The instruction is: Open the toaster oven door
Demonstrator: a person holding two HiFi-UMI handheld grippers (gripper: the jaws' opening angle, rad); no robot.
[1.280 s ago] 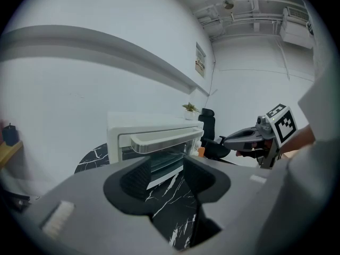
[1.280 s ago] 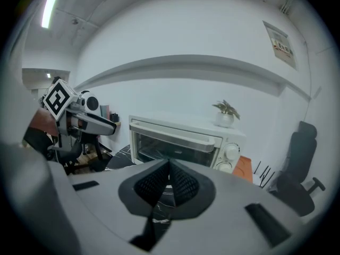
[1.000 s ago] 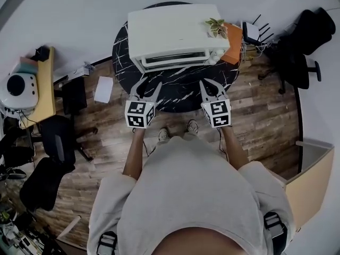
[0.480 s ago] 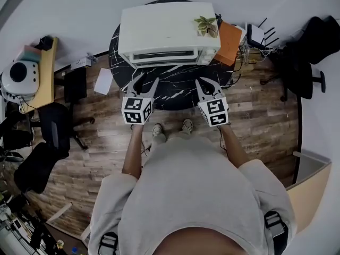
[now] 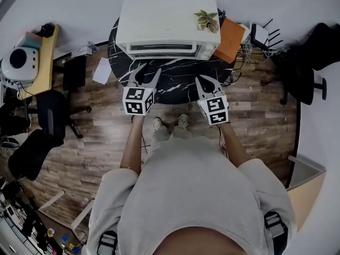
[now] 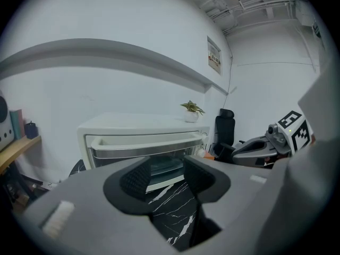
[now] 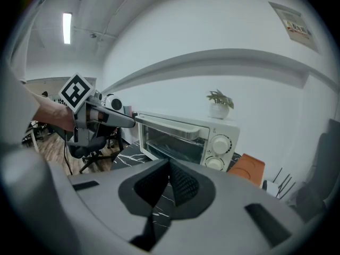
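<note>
The toaster oven (image 5: 164, 23) sits on the black bench (image 5: 180, 84) with its door (image 5: 162, 48) shut, so all the work is left. The left gripper (image 5: 144, 73) has its jaws apart and empty. The right gripper (image 5: 204, 83) has its jaws pressed together.

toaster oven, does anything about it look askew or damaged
Nothing stands out. The toaster oven sits level on the black marble table, its door closed and flush, and the small potted plant stands upright on top. The left claw and right claw hang short of it.
</note>
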